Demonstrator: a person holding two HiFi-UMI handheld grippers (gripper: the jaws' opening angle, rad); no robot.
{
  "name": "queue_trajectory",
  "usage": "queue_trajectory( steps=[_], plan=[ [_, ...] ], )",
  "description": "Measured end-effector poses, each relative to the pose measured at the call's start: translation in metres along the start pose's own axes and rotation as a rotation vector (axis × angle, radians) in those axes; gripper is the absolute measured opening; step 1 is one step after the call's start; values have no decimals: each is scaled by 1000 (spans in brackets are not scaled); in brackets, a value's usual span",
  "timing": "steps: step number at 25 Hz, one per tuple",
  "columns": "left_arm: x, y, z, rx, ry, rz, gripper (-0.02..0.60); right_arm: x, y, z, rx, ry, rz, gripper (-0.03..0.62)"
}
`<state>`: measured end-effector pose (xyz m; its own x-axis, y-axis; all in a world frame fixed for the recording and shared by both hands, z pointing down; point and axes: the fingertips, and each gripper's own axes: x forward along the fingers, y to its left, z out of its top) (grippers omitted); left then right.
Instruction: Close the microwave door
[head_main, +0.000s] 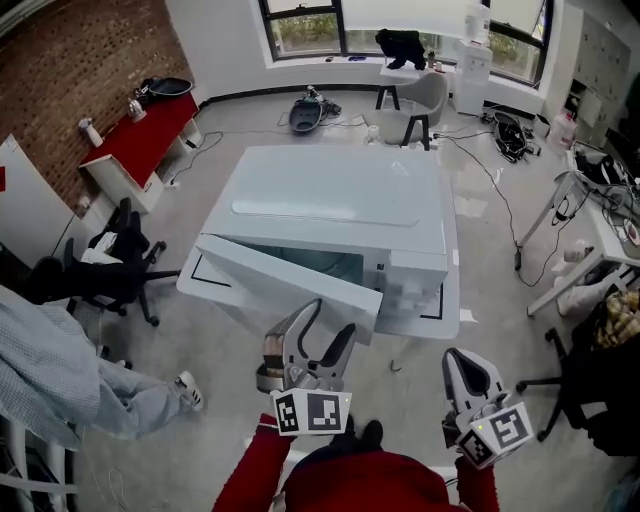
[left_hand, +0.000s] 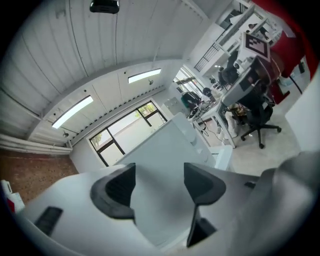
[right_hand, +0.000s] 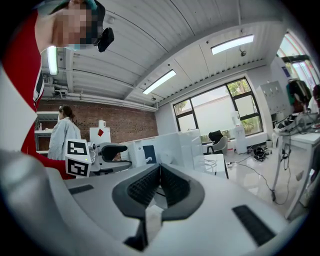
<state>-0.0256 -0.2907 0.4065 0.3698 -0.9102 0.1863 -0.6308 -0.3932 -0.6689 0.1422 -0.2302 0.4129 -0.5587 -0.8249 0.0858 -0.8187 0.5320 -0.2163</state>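
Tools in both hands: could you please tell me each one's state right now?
Left tool: open, holding nothing.
Right tool: closed, holding nothing.

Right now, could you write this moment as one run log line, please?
microwave door: ajar | left gripper: open, empty, in front of door | right gripper: shut, empty, away from door

White table, white microwave standing on it

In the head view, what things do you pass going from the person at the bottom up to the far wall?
First the left gripper, then the microwave door, the microwave, the chair, the window.
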Motion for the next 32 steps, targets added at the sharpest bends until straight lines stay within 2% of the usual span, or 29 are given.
queue_trajectory(
  steps=[8,12,14,15,18,23,28,32],
  plan=[
    [31,7,1,-141,-4,4,299,6,-3,4,20,-8,-6,12],
    [40,13,0,-300,-17,22,296,10,-3,2,22,1,-7,12],
    [41,18,-1,-388,-26,48,258,12,-2,2,18,2,-2,12],
    [43,19,-1,-427,-28,58,258,13,-1,3,16,0,-1,14],
    [45,24,1,-507,-35,90,252,16,-1,5,12,-3,4,14],
    [46,26,4,-558,-45,121,252,19,-4,3,0,12,8,12],
    [51,30,4,-603,-48,88,252,25,-4,8,-4,8,11,14],
    [53,31,5,-592,-52,105,252,30,-5,9,-5,8,16,12]
  ],
)
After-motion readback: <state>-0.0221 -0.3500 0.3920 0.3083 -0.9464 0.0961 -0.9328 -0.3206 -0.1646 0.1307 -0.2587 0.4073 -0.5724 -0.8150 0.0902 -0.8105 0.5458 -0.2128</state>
